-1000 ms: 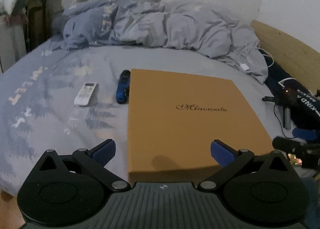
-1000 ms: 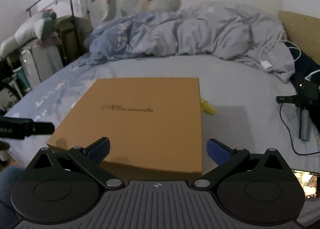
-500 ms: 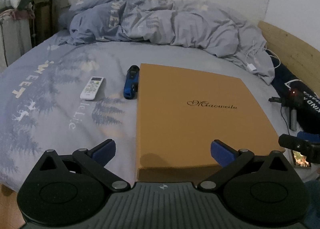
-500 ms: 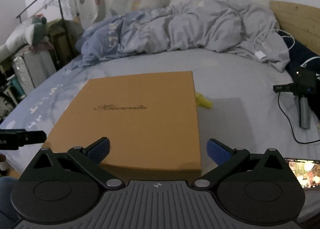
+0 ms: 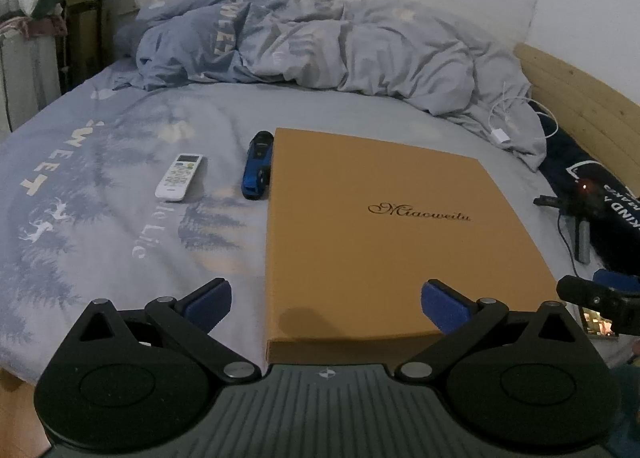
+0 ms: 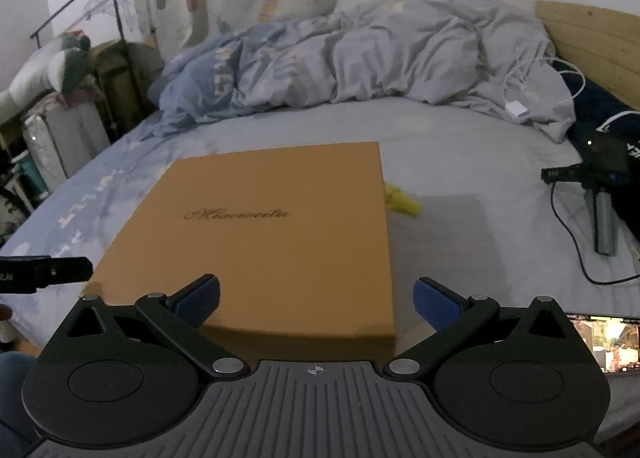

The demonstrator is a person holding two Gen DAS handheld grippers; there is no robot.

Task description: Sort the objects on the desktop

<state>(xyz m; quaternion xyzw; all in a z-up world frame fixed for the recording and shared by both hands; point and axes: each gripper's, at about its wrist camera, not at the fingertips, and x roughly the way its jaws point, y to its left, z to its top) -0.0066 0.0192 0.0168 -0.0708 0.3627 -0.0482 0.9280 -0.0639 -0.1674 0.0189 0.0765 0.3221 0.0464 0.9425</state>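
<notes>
From the left wrist view, the left hand-held gripper (image 5: 326, 300) hangs with its blue pads spread wide and nothing between them, above the near edge of the orange box (image 5: 384, 226) that lies flat on the bed (image 5: 100, 218). Compared with a second ago the view has lifted: more of the curtain and the rumpled duvet (image 5: 320, 46) shows, and the box sits lower in the picture. The blue toy car (image 5: 258, 166) lies just beside the box's left edge, and the white remote (image 5: 180, 177) lies further left, apart from it; neither has moved on the sheet.

From the right wrist view, the right hand-held gripper (image 6: 316, 298) is likewise wide open and empty over the box's near right corner. The box (image 6: 272, 226) looks a little nearer than before. A yellow object (image 6: 402, 202) peeks out at the box's right edge, partly hidden. A lit phone (image 6: 600, 342) lies at the lower right.
</notes>
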